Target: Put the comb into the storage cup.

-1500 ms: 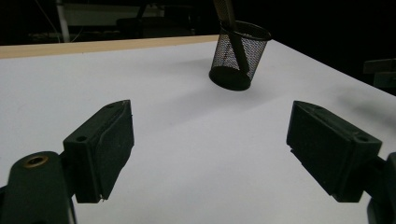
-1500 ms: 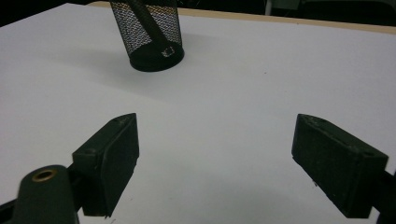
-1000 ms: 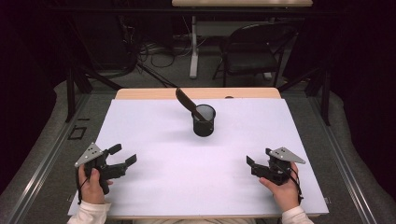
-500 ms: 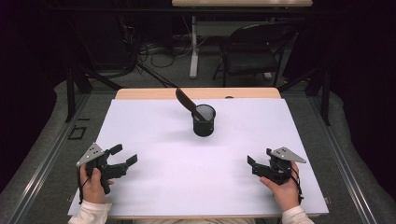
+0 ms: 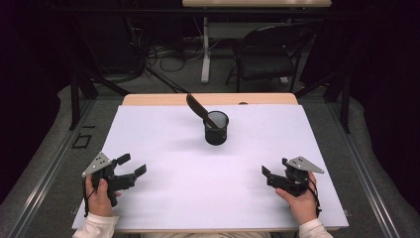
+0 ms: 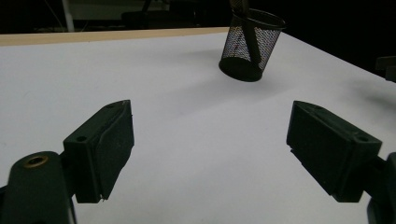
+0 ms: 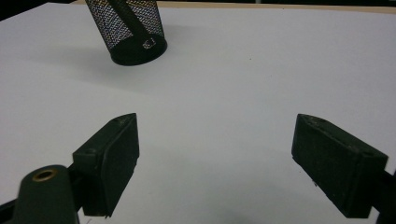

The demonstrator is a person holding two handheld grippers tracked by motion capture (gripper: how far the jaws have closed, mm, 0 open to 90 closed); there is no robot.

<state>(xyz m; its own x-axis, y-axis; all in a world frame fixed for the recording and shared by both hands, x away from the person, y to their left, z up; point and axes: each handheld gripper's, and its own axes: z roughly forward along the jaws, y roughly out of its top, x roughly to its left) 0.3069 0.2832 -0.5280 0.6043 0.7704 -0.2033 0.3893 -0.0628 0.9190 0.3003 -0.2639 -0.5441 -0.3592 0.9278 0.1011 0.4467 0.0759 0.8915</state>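
Black wire-mesh cup (image 5: 216, 128) stood upright on the white table (image 5: 163, 198), toward the far middle, with a dark flat-handled utensil (image 5: 200, 110) leaning out of it up and to the left in the high view. Nothing else sat on the sheet near it.

Left gripper (image 5: 130, 170) was near the table's front-left corner, held in the person's left hand (image 5: 100, 194), jaws pointing inward toward the table's middle. Jaws were spread wide, nothing between them. In the left gripper view (image 6: 210, 140) the two black pads (image 6: 112, 144) stood far apart over bare white surface, mesh cup (image 6: 251, 44) well ahead and slightly right of centre, utensil's shaft (image 6: 250, 39) visible through the mesh.

Right gripper (image 5: 270, 176) was near the front-right, in the right hand (image 5: 303, 201), jaws pointing toward the middle. Also wide apart and empty. In the right gripper view (image 7: 215, 156) the pads (image 7: 116, 154) framed only white sheet, cup (image 7: 133, 30) well ahead at upper left, utensil's lower end (image 7: 133, 25) resting inside against the base.

Both grippers were well apart from the cup and from each other, cup roughly between them but farther back. Whether either gripper touched the table surface couldn't be told from these shots.
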